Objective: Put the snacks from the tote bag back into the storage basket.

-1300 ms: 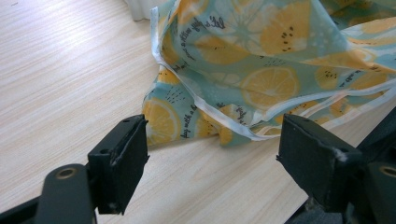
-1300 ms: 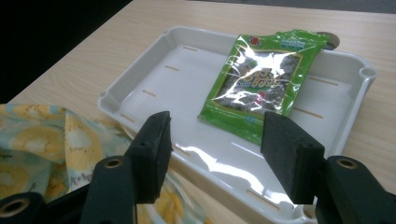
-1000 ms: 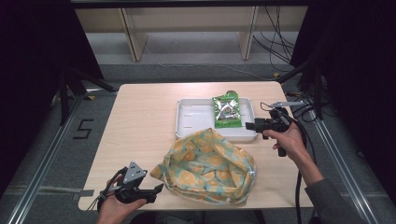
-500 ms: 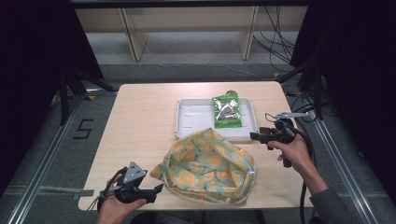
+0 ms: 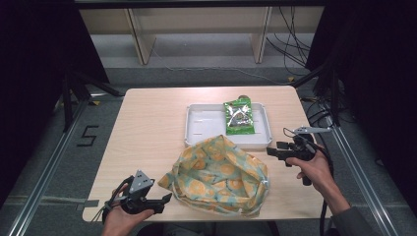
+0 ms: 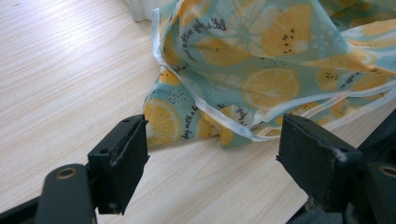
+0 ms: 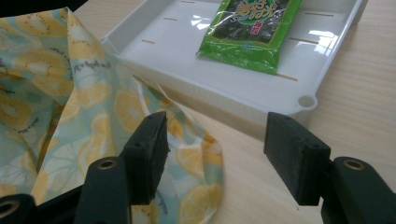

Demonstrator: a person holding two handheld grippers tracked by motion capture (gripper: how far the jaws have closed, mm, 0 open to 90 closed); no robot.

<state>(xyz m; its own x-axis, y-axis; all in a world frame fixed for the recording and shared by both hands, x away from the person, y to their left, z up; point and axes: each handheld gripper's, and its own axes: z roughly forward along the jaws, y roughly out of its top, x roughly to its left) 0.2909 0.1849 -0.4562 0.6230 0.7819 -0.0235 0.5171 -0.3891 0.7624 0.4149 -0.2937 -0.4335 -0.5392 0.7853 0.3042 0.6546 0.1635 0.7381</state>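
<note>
A crumpled cloth bag (image 5: 219, 174) printed with orange and lemon slices on teal lies on the table's near half, its mouth facing up. Behind it a white tray (image 5: 202, 125) holds a green snack packet (image 5: 238, 116) at its right side. My left gripper (image 5: 164, 198) rests open at the table's front left, its jaws just short of the bag's white-edged hem (image 6: 219, 116). My right gripper (image 5: 271, 151) hovers open right of the bag, near the tray's front corner (image 7: 306, 100). The bag (image 7: 93, 126) lies under its left jaw and the packet (image 7: 250, 30) lies beyond.
The wooden table (image 5: 147, 123) has bare room on its left half. Dark metal frame rails (image 5: 44, 167) run along both sides on the floor. Cables (image 5: 290, 29) and shelf legs stand behind the table. A "5" marking (image 5: 88, 135) is on the floor at left.
My right gripper has drawn back from the tray's right edge toward the near side and now sits lower, beside the bag. The left gripper has stayed put.
</note>
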